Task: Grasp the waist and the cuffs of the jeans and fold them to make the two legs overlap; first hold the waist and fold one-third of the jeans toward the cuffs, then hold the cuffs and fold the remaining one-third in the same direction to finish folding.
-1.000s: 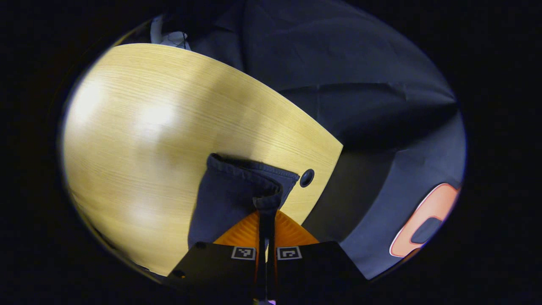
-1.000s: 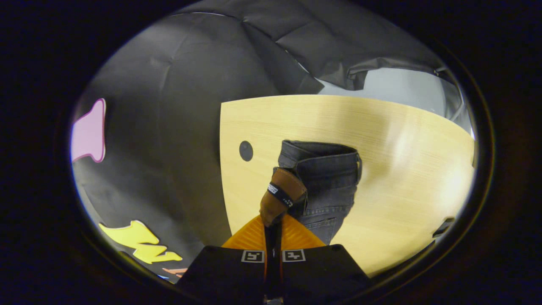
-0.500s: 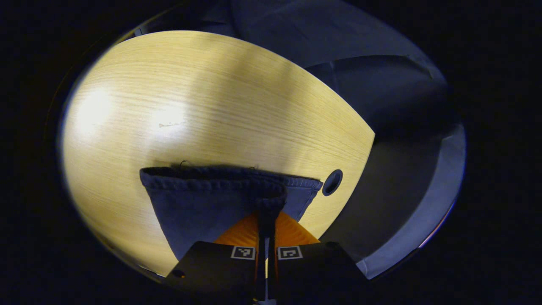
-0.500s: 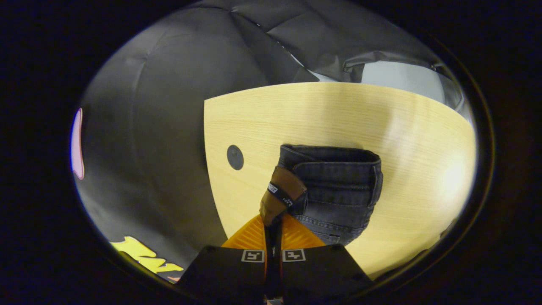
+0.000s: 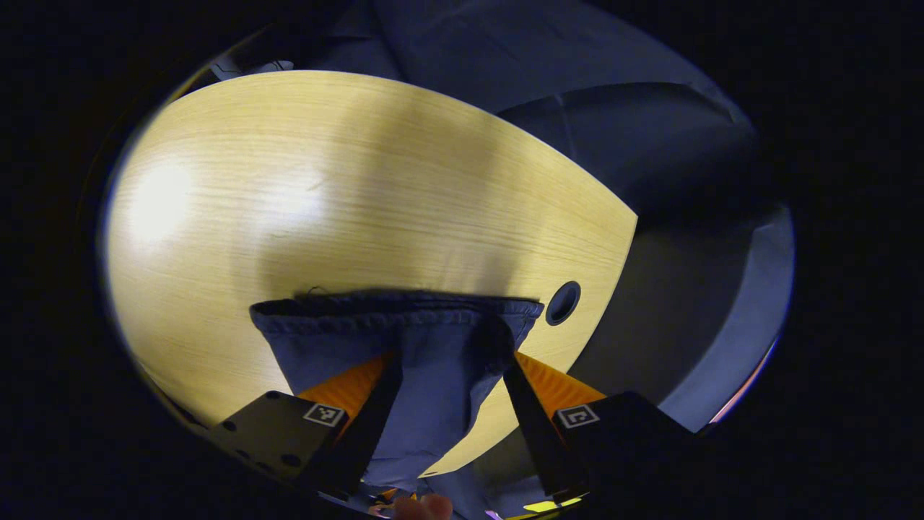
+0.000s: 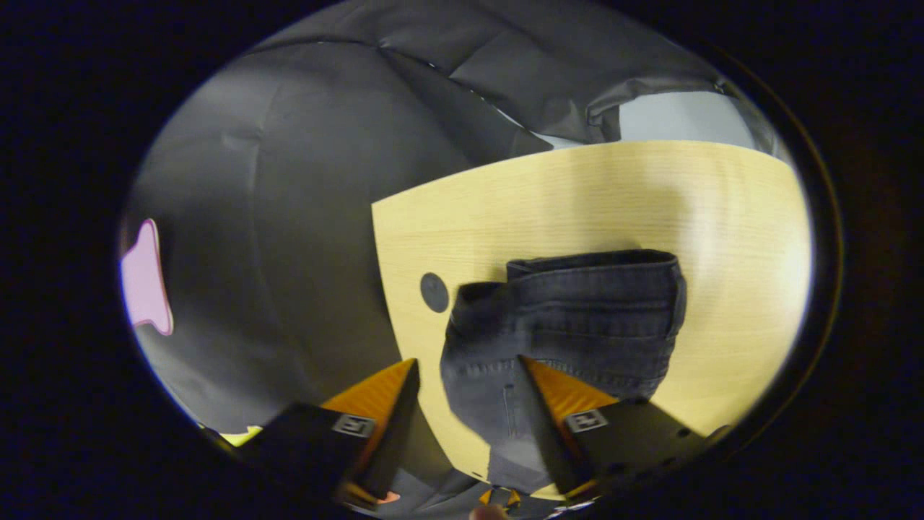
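The dark jeans (image 5: 426, 339) lie on the wooden table (image 5: 325, 180), with the cuff hem (image 5: 390, 309) stretched flat across the left gripper view. My left gripper (image 5: 451, 361) is open; its fingers (image 5: 372, 412) stand apart on either side of the denim. In the right gripper view the waist end of the jeans (image 6: 592, 318) rests on the table (image 6: 577, 195), with the waistband doubled over. My right gripper (image 6: 467, 361) is open too, and its spread fingers (image 6: 538, 404) straddle the near corner of the cloth without pressing on it.
A round dark hole (image 5: 563, 303) sits in the tabletop beside the cuff, close to the table's edge (image 5: 613, 289). The same hole (image 6: 434, 292) lies left of the waist, near the edge (image 6: 382, 289). Black cloth walls stand beyond the table.
Both grippers have opened: the left let go of the cuff, the right let go of the waist. The denim now lies loose on the table between the spread fingers.
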### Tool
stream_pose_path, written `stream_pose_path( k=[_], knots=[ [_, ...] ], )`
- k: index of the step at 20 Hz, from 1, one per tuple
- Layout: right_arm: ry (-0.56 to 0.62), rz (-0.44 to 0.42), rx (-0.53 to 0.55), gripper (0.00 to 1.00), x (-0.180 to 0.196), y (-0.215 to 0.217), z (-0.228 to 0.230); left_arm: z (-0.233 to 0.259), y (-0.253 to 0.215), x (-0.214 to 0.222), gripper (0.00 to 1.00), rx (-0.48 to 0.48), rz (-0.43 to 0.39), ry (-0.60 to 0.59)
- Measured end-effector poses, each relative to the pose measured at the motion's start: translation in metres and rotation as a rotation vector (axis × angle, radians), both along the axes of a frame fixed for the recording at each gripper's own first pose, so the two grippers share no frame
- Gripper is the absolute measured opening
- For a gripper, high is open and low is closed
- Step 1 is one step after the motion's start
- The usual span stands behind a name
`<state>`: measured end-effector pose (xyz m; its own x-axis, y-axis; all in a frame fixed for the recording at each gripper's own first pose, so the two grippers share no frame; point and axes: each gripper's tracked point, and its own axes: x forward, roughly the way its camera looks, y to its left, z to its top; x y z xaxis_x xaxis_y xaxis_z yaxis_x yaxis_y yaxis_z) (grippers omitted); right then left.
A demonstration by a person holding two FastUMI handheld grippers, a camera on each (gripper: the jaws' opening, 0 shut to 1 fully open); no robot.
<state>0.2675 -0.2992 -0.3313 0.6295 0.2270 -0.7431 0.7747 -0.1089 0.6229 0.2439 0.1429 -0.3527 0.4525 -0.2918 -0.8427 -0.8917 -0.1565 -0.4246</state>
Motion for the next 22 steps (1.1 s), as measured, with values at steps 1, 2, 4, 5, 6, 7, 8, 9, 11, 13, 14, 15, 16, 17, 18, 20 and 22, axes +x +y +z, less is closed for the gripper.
stream_pose_path(
  k=[1,2,4,5,6,7,8,9,11,13,14,15,16,17,18,20,22],
  knots=[
    [-0.006,0.023,-0.019,0.82,-0.006,0.002,0.005,0.009,-0.003,0.000,0.91,-0.006,0.000,-0.009],
    [-0.012,0.055,-0.046,0.82,-0.012,0.005,0.010,0.020,-0.004,-0.003,0.92,-0.006,-0.003,-0.017],
    [-0.040,0.119,-0.119,0.96,-0.020,0.014,0.025,0.040,-0.010,-0.001,0.92,0.007,-0.026,-0.056],
    [-0.055,0.157,-0.161,0.89,-0.025,0.020,0.033,0.054,-0.013,0.003,0.92,0.036,-0.060,-0.090],
    [-0.069,0.199,-0.205,0.96,-0.031,0.027,0.040,0.075,-0.015,0.002,0.92,0.087,-0.118,-0.130],
    [-0.089,0.242,-0.255,0.97,-0.038,0.033,0.049,0.096,-0.018,0.001,0.92,0.158,-0.190,-0.175],
    [-0.116,0.291,-0.312,0.96,-0.045,0.039,0.062,0.119,-0.022,-0.002,0.92,0.240,-0.277,-0.226],
    [-0.145,0.349,-0.377,0.96,-0.053,0.046,0.074,0.145,-0.028,-0.003,0.92,0.325,-0.365,-0.294],
    [-0.214,0.455,-0.533,0.96,-0.069,0.060,0.097,0.197,-0.036,-0.012,0.92,0.525,-0.513,-0.418],
    [-0.279,0.563,-0.728,0.96,-0.086,0.068,0.119,0.246,-0.039,-0.024,0.92,0.745,-0.624,-0.527],
    [-0.318,0.617,-0.830,0.96,-0.096,0.075,0.133,0.266,-0.041,-0.030,0.92,0.849,-0.674,-0.574],
    [-0.362,0.665,-0.933,0.96,-0.103,0.082,0.145,0.284,-0.045,-0.037,0.92,0.945,-0.718,-0.627],
    [-0.401,0.705,-1.032,0.96,-0.110,0.088,0.157,0.291,-0.052,-0.019,0.92,1.037,-0.762,-0.673],
    [-0.431,0.732,-1.130,1.00,-0.115,0.092,0.167,0.313,-0.056,-0.041,0.92,1.113,-0.792,-0.706],
    [-0.442,0.731,-1.230,0.90,-0.117,0.093,0.175,0.320,-0.067,-0.049,0.92,1.184,-0.822,-0.742],
    [-0.460,0.711,-1.363,0.94,-0.116,0.099,0.182,0.325,-0.088,-0.063,0.92,1.312,-0.877,-0.803],
    [-0.461,0.737,-1.412,1.00,-0.122,0.102,0.178,0.320,-0.105,-0.074,0.99,1.352,-0.908,-0.842]
  ],
)
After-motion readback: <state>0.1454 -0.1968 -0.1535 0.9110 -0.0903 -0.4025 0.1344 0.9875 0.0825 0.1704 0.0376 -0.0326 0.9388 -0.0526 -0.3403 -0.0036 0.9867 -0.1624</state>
